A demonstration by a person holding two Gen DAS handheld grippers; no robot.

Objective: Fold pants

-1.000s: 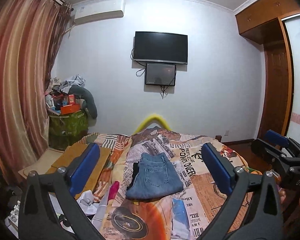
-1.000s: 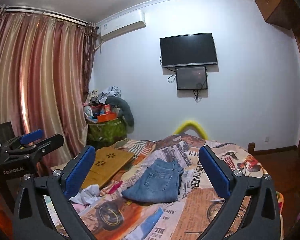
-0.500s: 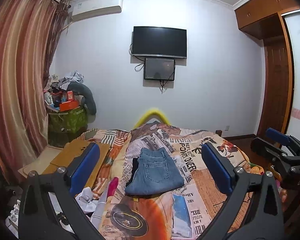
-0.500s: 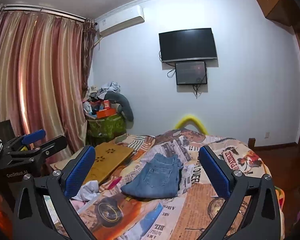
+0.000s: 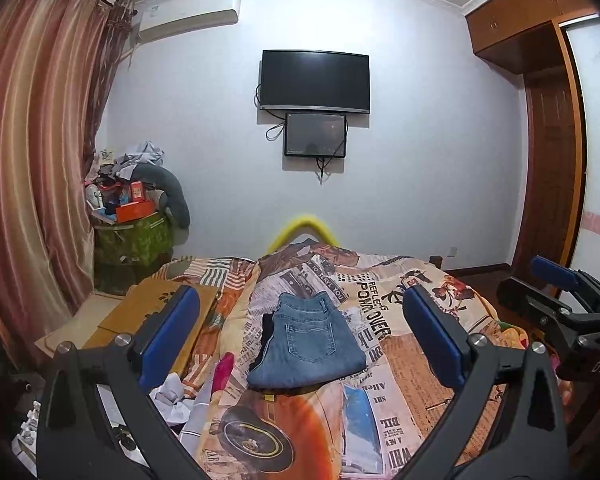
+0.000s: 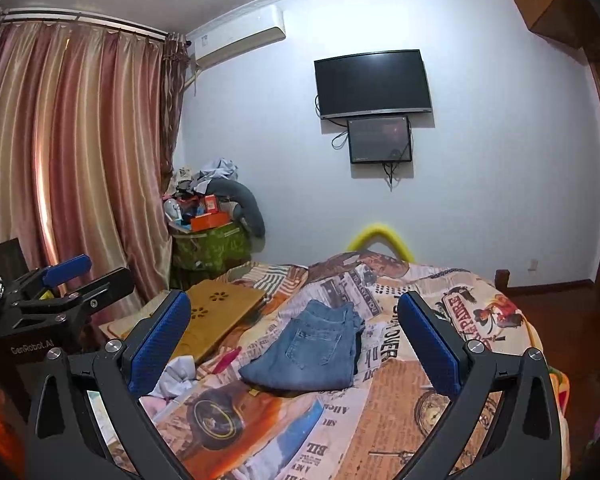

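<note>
The jeans (image 5: 306, 344) look folded on the bed (image 5: 404, 364); both tongs (image 5: 300, 338) (image 6: 294, 340) gape empty, so just smooth the edges gently.

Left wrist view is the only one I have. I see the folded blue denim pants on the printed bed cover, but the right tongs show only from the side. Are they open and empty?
Observer: Yes. The right wrist view shows the right tongs wide open, nothing between the blue pads. The folded blue denim pants lie beyond them on the printed bed cover, untouched.
Operator: And where do my left tongs appear from that side?
Observer: The left tongs show at the picture's left edge, off the side of the bed, in front of the striped pink curtain. They touch no cloth.
</note>
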